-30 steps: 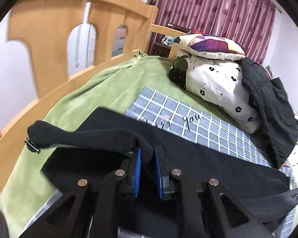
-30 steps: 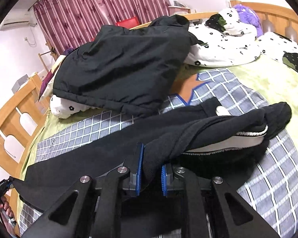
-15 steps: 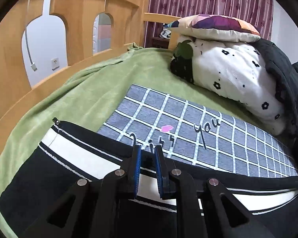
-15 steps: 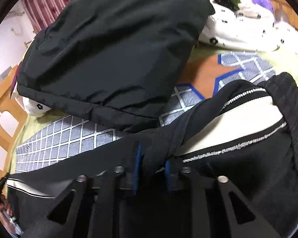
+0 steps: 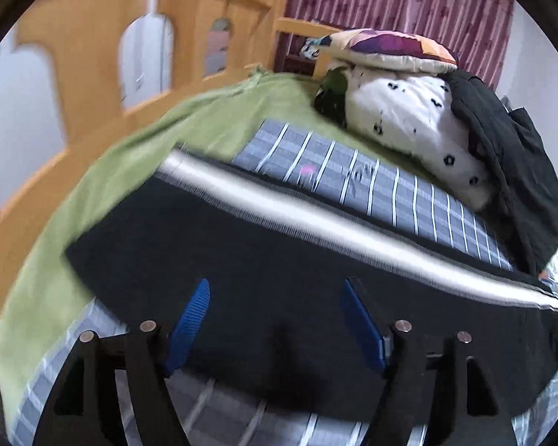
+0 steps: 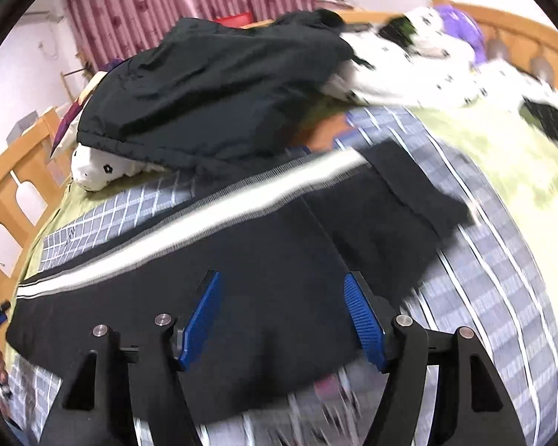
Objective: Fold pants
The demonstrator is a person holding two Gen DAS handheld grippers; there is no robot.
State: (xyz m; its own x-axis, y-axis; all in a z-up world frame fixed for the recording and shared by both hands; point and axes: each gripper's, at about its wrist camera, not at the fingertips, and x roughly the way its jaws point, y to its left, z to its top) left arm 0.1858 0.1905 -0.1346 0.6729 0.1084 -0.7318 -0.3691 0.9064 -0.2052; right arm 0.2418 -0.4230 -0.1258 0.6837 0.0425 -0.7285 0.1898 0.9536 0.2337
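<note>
Black pants (image 5: pixel 279 260) with a white side stripe lie flat, folded lengthwise, on the grey checked blanket (image 5: pixel 372 186). In the right wrist view the same pants (image 6: pixel 260 278) show their waistband end at the right. My left gripper (image 5: pixel 275 286) hovers over the black cloth, its jaws opening, blue pads apart and nothing pressed between them. My right gripper (image 6: pixel 282 278) stands the same way above the pants, jaws opening, pads clear of the fabric. Both views are blurred by motion.
A black jacket (image 6: pixel 212 85) lies heaped on white flowered bedding (image 5: pixel 409 111) just beyond the pants. A patterned pillow (image 5: pixel 390 48) tops the pile. The wooden bed rail (image 5: pixel 93 37) borders the green sheet (image 5: pixel 148 141) at the left.
Both grippers carried the pants' edge over and laid it down, then let go. Their jaws went from shut on the cloth to wide apart, and both pulled back.
</note>
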